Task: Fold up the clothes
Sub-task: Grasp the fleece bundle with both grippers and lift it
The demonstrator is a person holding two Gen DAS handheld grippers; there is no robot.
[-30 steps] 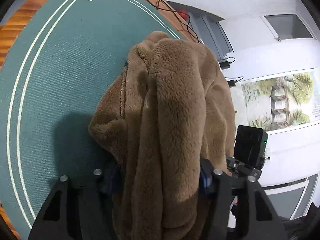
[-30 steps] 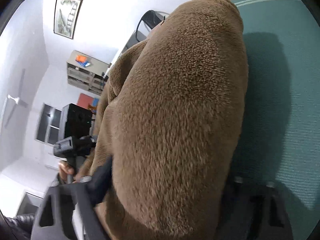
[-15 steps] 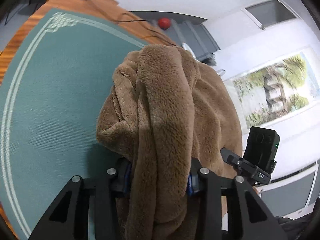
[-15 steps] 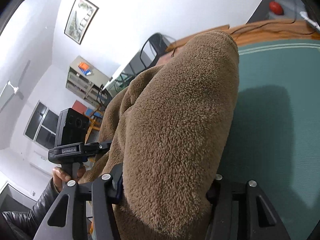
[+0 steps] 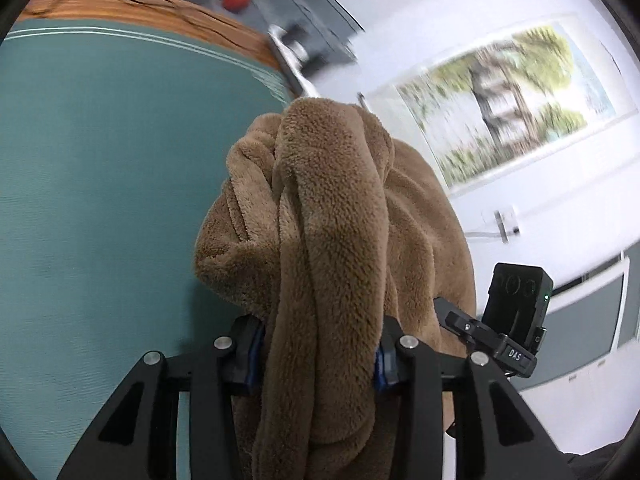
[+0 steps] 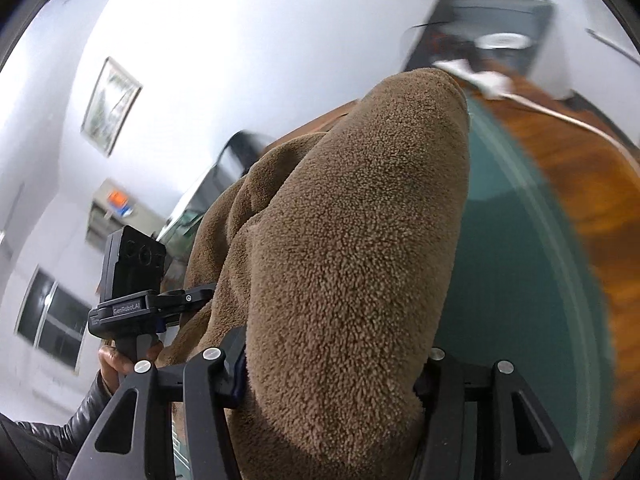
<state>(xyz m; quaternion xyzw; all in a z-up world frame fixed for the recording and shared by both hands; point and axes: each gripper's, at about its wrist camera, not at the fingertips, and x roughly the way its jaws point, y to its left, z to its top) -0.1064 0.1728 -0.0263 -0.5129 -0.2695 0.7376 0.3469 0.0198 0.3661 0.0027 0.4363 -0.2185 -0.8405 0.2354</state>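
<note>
Left gripper (image 5: 320,354): black two-finger tool, blue-edged pads clamped on a thick bunched roll of the brown plush fleece garment (image 5: 332,216). Right gripper (image 6: 336,364): same black build, jaws pinched on a broader, smoother fold of that garment (image 6: 352,248). No gap seen between pads and pile in either view.

Garment carried off the green woven table mat (image 5: 100,184), hung between the two tools, draped up and over both sets of fingers. Ran forward from each tool along its pointing line, long axis roughly in line with the fingers; bulk slumped toward the space between the hands. Neither hand clearly nearer the mat; each held one end. In the left wrist view, the right tool's black camera block (image 5: 516,300) just beside the cloth; in the right wrist view, the left one (image 6: 132,272), with a hand (image 6: 120,360) on its handle and a dark sleeve below.

Probably mid-lift, ahead of a lay-down or fold onto the mat below and ahead.

Fleece deep-piled, soft, heavy-looking, folds rounded rather than creased; likely to sag and slip if the pinch eased. Mat flat, ribbed, pale border lines. Beyond it, polished orange-brown wooden table edge (image 6: 580,168). Background blurred.
</note>
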